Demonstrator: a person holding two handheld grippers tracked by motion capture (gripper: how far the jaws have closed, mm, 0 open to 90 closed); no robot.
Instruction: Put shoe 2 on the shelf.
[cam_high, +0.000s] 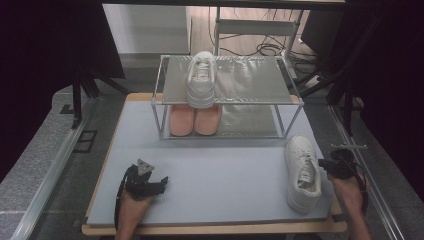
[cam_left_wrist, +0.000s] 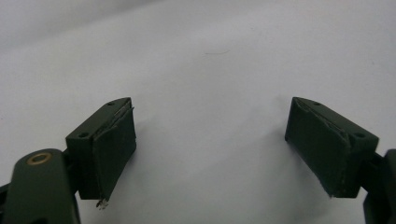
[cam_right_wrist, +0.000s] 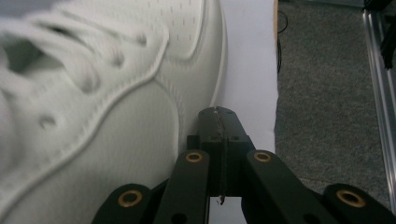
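Right gripper (cam_right_wrist: 219, 116), jaws together and empty, beside white shoe (cam_right_wrist: 93, 116); left gripper (cam_left_wrist: 210, 144) wide open.

left tongs (cam_high: 159, 184): jaws wide apart | right tongs (cam_high: 322, 162): jaws pressed together

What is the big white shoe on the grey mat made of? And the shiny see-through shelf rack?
The white lace-up shoe looks like smooth leather or faux leather: matte, stitched panels, tiny punched holes. The two-shelf rack seems to be metal: thin silvery bars, dull grey sheet shelves.
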